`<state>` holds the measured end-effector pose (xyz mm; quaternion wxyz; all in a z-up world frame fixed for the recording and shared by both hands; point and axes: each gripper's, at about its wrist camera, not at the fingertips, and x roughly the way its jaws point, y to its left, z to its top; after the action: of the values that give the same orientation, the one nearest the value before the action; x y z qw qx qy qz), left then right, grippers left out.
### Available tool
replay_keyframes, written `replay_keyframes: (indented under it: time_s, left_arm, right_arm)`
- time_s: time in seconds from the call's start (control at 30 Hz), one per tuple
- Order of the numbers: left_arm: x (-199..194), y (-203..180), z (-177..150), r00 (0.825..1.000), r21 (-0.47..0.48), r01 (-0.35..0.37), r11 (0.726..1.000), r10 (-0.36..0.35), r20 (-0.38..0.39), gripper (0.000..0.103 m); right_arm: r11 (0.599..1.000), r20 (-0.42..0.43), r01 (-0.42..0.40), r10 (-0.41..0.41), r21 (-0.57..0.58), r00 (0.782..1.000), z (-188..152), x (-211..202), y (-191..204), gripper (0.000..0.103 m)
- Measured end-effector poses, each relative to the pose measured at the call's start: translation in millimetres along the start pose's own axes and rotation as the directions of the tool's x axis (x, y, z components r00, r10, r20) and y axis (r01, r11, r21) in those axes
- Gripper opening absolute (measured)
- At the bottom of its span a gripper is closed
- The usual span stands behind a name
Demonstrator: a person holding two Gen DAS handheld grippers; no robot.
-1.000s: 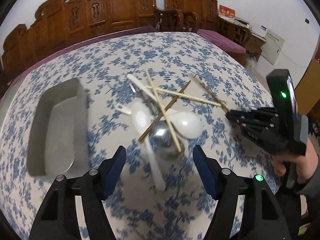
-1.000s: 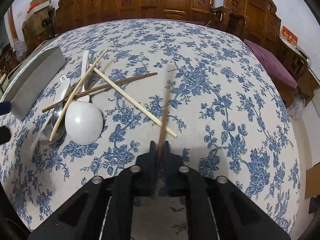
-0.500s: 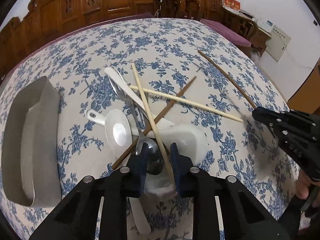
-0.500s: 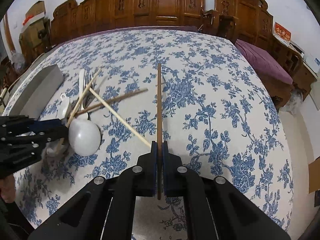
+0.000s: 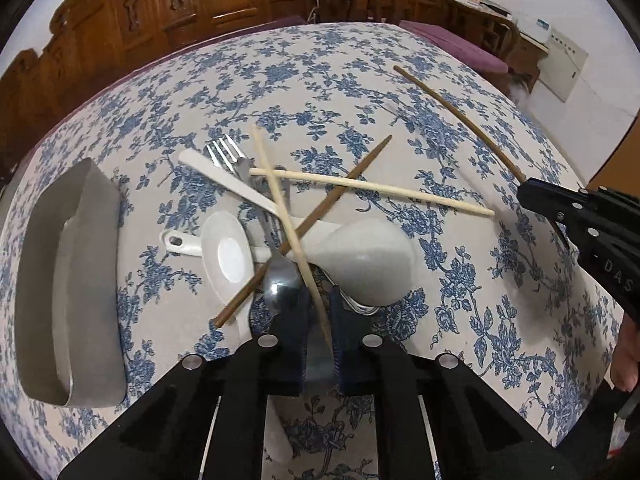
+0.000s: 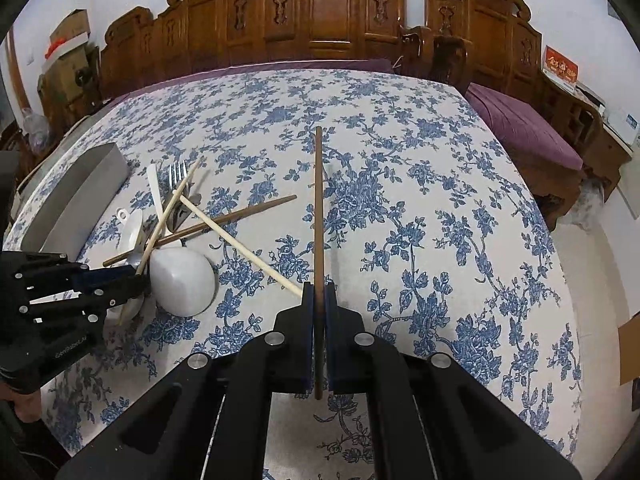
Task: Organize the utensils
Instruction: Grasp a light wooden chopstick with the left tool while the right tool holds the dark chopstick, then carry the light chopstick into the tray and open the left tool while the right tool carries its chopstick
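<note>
A pile of utensils lies on the floral tablecloth: a metal fork (image 5: 226, 152), white spoons (image 5: 226, 252), a white ladle (image 5: 368, 264), a metal spoon (image 5: 280, 288), pale chopsticks (image 5: 372, 188) and a brown chopstick (image 5: 320, 216). My left gripper (image 5: 318, 316) is shut on the near end of a pale chopstick (image 5: 288, 232) that crosses the pile. My right gripper (image 6: 319, 300) is shut on a dark brown chopstick (image 6: 318, 208) and holds it pointing away, above the cloth. It also shows in the left wrist view (image 5: 452, 108).
A grey metal tray (image 5: 68, 280) lies left of the pile, also in the right wrist view (image 6: 80, 196). Carved wooden chairs (image 6: 320, 20) ring the table's far side. A purple cushion (image 6: 520, 128) lies at the right.
My left gripper came down onto the pile and closed on the pale chopstick's near end. My right gripper stayed shut on the dark chopstick and steadied it above the cloth.
</note>
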<state>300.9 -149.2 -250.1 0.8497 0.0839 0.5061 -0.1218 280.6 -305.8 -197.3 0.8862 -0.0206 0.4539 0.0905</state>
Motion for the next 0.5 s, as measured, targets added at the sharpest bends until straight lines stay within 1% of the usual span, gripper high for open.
replay_keyframes:
  time_s: [0.03, 0.23, 0.5]
  left_arm:
    - [-1, 0, 0, 1.0, 0.0, -0.004, 1.0, 0.004, 0.004, 0.004]
    - [-11, 8, -1, 1.0, -0.017, -0.007, 1.0, 0.008, 0.024, 0.004]
    - [-41, 21, -2, 0.996, -0.046, -0.007, 0.999, 0.011, 0.093, 0.004]
  right_arm:
    - [1.0, 0.003, -0.001, 0.001, -0.001, 1.0, 0, -1, 0, 0.006]
    - [1.0, 0.016, -0.009, 0.009, -0.003, 1.0, 3, -7, 4, 0.006]
    - [0.999, 0.045, -0.044, 0.045, -0.013, 0.998, 9, -21, 17, 0.006]
